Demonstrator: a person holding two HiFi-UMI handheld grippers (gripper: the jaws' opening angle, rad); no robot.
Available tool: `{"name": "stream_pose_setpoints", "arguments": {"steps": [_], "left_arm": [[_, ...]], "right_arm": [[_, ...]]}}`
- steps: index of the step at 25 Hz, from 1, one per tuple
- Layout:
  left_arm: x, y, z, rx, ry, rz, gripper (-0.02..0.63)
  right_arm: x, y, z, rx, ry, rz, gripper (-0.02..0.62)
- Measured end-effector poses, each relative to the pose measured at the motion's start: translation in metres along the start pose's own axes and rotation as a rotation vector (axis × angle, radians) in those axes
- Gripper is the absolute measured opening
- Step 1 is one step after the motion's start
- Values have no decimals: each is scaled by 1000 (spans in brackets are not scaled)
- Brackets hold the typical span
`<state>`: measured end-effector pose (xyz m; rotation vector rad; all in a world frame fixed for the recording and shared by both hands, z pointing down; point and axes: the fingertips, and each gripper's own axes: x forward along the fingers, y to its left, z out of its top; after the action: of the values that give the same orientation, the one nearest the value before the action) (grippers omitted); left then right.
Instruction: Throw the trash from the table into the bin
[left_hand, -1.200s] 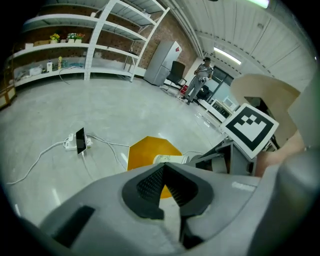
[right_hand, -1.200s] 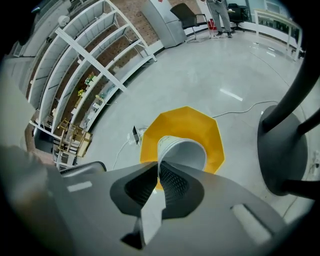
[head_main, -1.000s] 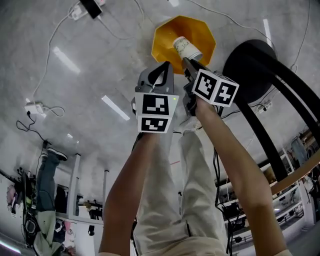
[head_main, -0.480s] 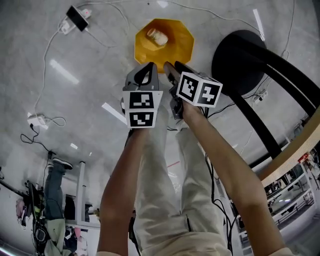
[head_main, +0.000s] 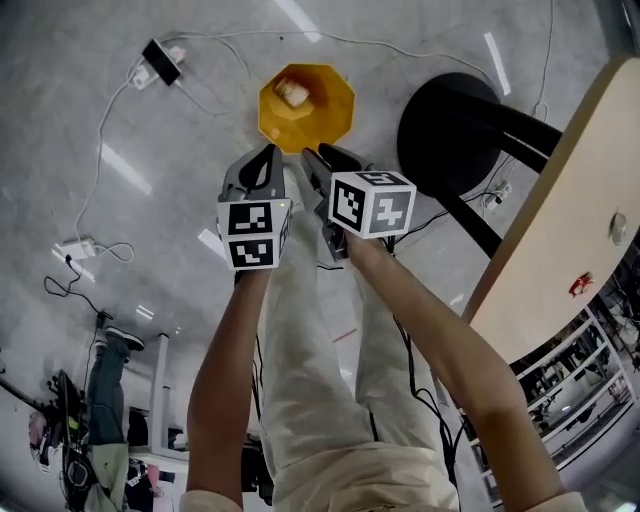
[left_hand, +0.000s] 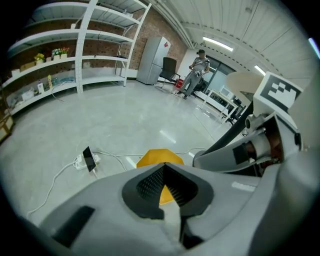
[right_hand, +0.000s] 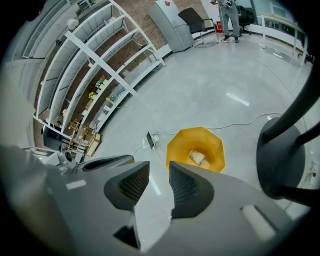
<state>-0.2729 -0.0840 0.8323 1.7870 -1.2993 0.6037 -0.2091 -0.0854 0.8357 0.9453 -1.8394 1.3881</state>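
A yellow bin (head_main: 335, 115) stands on the grey floor, and a crumpled paper cup (head_main: 292, 92) lies inside it. Both grippers hang side by side above the bin's near rim, pointing down at it. My right gripper (head_main: 312, 160) is open. Its jaws parted and have just been closing a little, with nothing between them. The right gripper view shows the cup (right_hand: 198, 158) in the bin (right_hand: 176, 145) past the right gripper (right_hand: 159, 170). My left gripper (head_main: 268, 158) is shut and empty. Its fingertips (left_hand: 156, 172) meet over the bin (left_hand: 150, 159).
A black round stool base (head_main: 445, 130) stands right of the bin. The wooden table (head_main: 570, 220) edge runs along the right side. A power strip with a phone (head_main: 160, 60) and cables lies on the floor to the left. Shelving (left_hand: 75, 60) lines the far wall.
The cup has left my right gripper and now lies in the bin. The right jaws have opened. Both grippers have risen away from the bin.
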Motion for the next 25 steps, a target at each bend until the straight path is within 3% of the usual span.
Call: {"name": "stream_pose_setpoints", "arguments": {"steps": [5, 9, 12, 18, 20, 22, 25], "left_arm": [[-52, -21, 35, 14, -42, -10, 6], [-80, -39, 60, 27, -87, -2, 6], [-106, -66, 65, 14, -110, -21, 6], [-184, -135, 107, 42, -239, -49, 6], [-214, -166, 115, 62, -262, -57, 6], [-240, -198, 122, 84, -277, -68, 6], [-269, -241, 135, 137, -299, -94, 6]], "right_arm": [[-61, 47, 6, 30, -41, 65, 129], [-113, 96, 25, 44, -116, 221, 180], [-165, 122, 23, -60, -169, 299, 190], [-280, 140, 23, -176, -311, 388, 183], [-325, 140, 18, -220, -347, 394, 148], [-367, 133, 13, -214, -386, 394, 101], [-424, 122, 10, -181, -469, 401, 82]]}}
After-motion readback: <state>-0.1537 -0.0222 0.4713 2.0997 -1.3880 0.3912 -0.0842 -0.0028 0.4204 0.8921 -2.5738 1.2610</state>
